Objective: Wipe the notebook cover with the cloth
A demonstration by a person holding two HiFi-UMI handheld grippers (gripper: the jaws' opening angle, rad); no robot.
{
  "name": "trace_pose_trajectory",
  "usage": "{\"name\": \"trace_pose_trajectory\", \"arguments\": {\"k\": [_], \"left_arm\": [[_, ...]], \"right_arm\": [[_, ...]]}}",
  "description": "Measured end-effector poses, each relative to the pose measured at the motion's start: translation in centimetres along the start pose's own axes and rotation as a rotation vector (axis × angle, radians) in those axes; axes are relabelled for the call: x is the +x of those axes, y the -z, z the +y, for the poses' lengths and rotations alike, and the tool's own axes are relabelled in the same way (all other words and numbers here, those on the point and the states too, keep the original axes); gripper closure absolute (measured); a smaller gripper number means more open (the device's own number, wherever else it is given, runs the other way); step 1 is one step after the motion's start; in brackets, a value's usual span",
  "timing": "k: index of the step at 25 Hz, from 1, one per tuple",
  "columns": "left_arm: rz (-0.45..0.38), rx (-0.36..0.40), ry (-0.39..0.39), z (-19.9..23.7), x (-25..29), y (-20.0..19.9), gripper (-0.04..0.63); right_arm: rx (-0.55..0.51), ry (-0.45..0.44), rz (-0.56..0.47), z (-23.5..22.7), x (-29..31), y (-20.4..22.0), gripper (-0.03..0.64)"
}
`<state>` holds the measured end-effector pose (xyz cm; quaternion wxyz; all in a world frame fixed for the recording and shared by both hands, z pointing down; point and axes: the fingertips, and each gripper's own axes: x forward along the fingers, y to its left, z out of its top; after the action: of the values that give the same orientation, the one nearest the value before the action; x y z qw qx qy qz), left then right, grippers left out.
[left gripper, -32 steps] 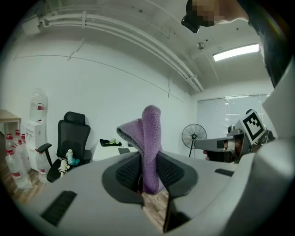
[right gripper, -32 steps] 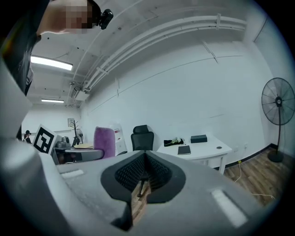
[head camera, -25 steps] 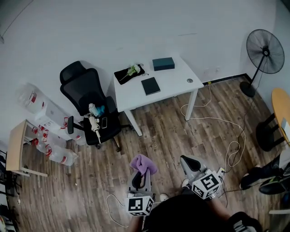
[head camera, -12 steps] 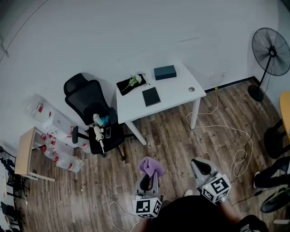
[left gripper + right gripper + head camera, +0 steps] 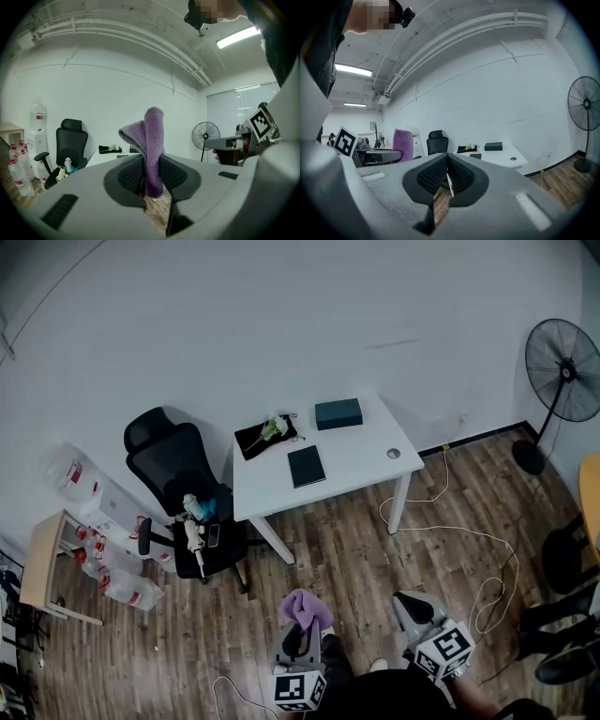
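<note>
Yellow tabletop (image 5: 592, 491) mostly beyond right edge

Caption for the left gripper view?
Left gripper shut on a folded purple terry cloth, white desk and black office chair beyond.

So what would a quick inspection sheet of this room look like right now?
Surface: white table, mostly bare, well away from the grippers.
Job's things: dark notebook flat on the table; purple cloth pinched in the left gripper.
Clutter: teal box, black pouch, small round thing on the table.
Grippers: left gripper shut on the cloth; right gripper shut, empty.
Cables: white cable looped on the floor.
Surroundings: office chair, standing fan, water bottles.
</note>
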<state>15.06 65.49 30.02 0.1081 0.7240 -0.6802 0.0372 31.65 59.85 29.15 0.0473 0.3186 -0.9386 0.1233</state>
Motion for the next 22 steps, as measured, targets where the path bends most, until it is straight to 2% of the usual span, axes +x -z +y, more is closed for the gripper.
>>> {"name": "trace_pose_trajectory", "arguments": {"k": [7, 11, 15, 18, 22], "left_arm": [[-0.009, 0.014, 0.050, 4.0, 7.0, -1.5, 0.511], [-0.035, 0.030, 0.089, 7.3, 12.4, -4.1, 0.511], [-0.054, 0.027, 0.136, 9.9, 16.6, -6.5, 0.511], [-0.041, 0.025, 0.163, 12.0, 19.1, -6.4, 0.511], [-0.026, 0.004, 0.193, 14.3, 21.4, -6.0, 0.511]], "right_arm": [[-0.010, 0.030, -0.030, -2.3, 6.9, -0.9, 0.612], [0.006, 0.076, -0.037, -3.8, 11.8, -2.7, 0.612], [-0.022, 0.112, -0.059, -5.3, 16.2, -4.5, 0.612], [-0.052, 0.128, -0.075, -5.8, 19.5, -5.2, 0.612], [-0.019, 0.158, -0.062, -5.6, 22.9, -5.5, 0.612]]}}
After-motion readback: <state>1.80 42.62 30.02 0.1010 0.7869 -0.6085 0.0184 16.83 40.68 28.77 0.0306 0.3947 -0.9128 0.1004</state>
